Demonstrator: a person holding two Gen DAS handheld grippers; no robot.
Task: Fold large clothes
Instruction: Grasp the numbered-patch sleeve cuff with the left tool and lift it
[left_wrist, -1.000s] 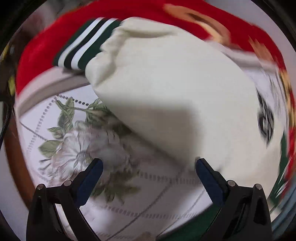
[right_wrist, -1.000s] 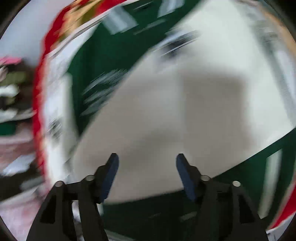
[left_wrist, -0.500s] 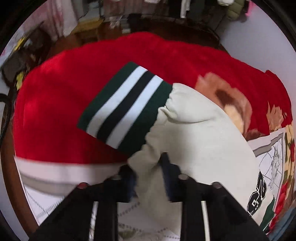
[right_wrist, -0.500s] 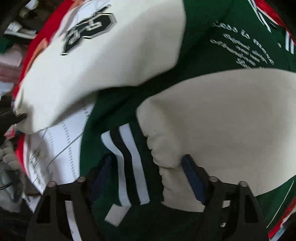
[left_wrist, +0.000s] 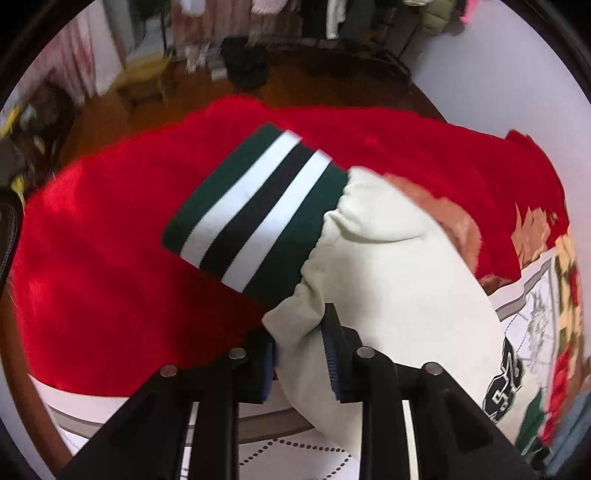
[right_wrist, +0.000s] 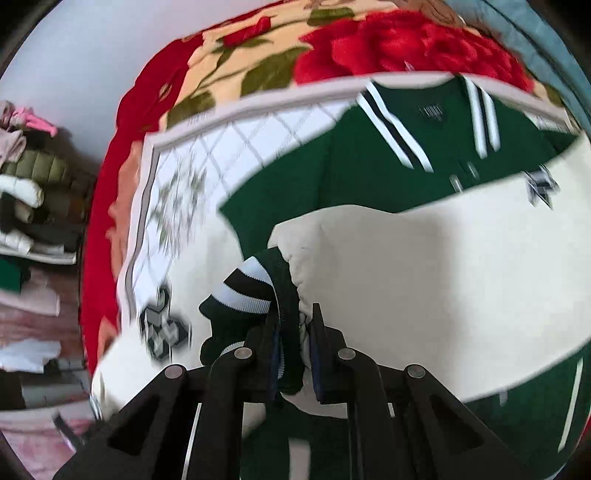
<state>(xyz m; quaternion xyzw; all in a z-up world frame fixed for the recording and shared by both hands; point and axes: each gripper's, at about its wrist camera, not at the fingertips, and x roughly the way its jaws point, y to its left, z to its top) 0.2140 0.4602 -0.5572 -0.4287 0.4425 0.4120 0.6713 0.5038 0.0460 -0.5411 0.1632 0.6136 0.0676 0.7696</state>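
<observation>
A green varsity jacket (right_wrist: 436, 162) with cream sleeves lies on the bed. My left gripper (left_wrist: 301, 350) is shut on one cream sleeve (left_wrist: 388, 295) just behind its green, white and black striped cuff (left_wrist: 258, 210), which rests on the red blanket. My right gripper (right_wrist: 295, 350) is shut on the other cream sleeve (right_wrist: 443, 277) at its striped cuff (right_wrist: 251, 291), held above the jacket's green body. A black number patch (right_wrist: 162, 328) shows on the left sleeve.
A red floral blanket (left_wrist: 103, 258) and a white quilt with grey flowers (right_wrist: 192, 177) cover the bed. Wooden floor, a stool (left_wrist: 144, 81) and hanging clothes lie beyond the bed edge. Stacked clothes (right_wrist: 29, 184) sit at the left.
Both grippers were open over the sleeves a second ago. Each has closed on a sleeve near its cuff, and the right one has lifted its cuff.
</observation>
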